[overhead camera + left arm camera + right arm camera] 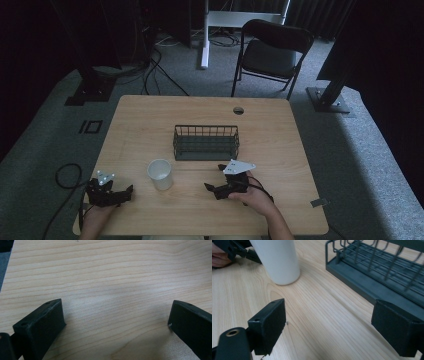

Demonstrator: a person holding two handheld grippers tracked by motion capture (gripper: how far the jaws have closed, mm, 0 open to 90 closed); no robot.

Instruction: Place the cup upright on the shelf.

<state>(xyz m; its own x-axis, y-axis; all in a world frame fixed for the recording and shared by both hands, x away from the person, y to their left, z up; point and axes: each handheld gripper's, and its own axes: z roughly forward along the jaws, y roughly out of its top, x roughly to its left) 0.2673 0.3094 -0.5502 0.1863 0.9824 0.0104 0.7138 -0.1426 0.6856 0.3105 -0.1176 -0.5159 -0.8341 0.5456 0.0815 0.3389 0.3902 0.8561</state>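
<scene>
High view: the wooden counter carries a dark wire basket at its centre and a white paper cup standing upright nearer the person, to the left of the basket and apart from it. The left tongs rest at the counter's near left corner, held in the left hand. The right tongs sit right of the cup, just before the basket's near right end, held in the right hand; the cup stands between the two. A black folding chair stands on the carpet beyond the counter.

Left gripper view: the left tongs are released, jaws spread wide over bare wood grain, with nothing between them.

Right gripper view: the right tongs are likewise released, jaws wide apart and empty. The cup stands ahead to the left, the basket ahead to the right. The left tongs show beside the cup at top left.
</scene>
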